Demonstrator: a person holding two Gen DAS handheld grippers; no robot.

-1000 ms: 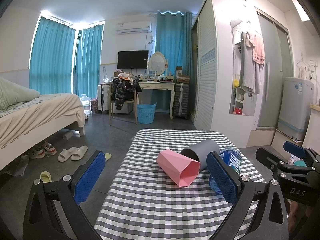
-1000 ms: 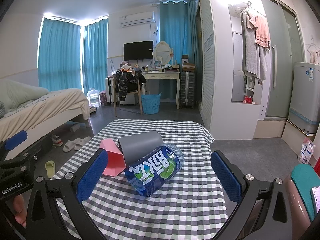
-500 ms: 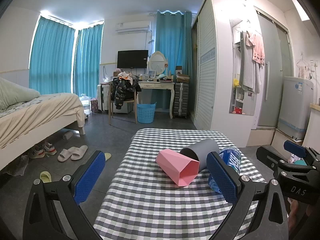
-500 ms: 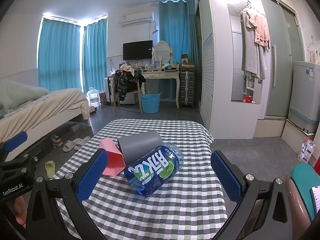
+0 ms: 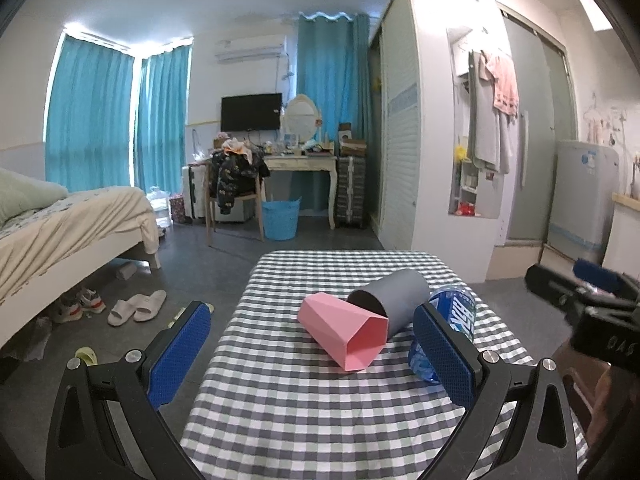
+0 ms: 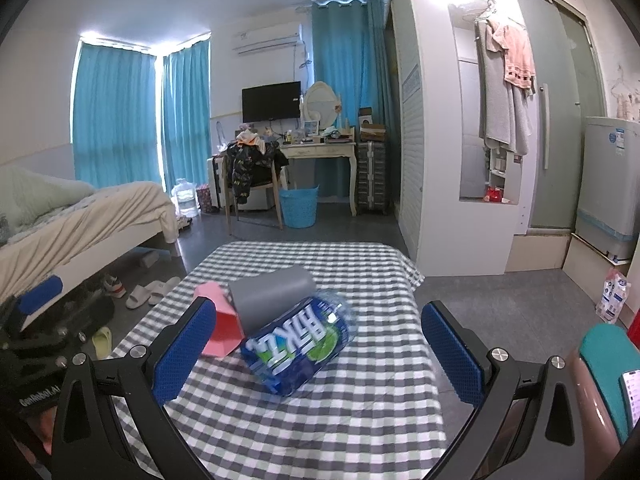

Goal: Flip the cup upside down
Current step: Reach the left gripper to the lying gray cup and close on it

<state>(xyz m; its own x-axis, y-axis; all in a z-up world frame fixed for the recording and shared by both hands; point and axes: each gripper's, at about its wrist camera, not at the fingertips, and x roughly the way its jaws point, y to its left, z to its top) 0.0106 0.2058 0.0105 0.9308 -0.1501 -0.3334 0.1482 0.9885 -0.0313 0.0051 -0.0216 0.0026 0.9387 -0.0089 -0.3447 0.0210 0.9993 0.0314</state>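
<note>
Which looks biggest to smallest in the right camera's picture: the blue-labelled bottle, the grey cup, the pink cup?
1. Blue-labelled bottle, though it lies nearest the camera.
2. Grey cup.
3. Pink cup, partly hidden, so its rank is unsure.

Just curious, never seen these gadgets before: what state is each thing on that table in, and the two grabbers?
Pink cup: on its side, mouth toward the camera.
Grey cup: on its side, beside the pink one.
Bottle: lying down.
Left gripper: open, empty.
Right gripper: open, empty.
</note>
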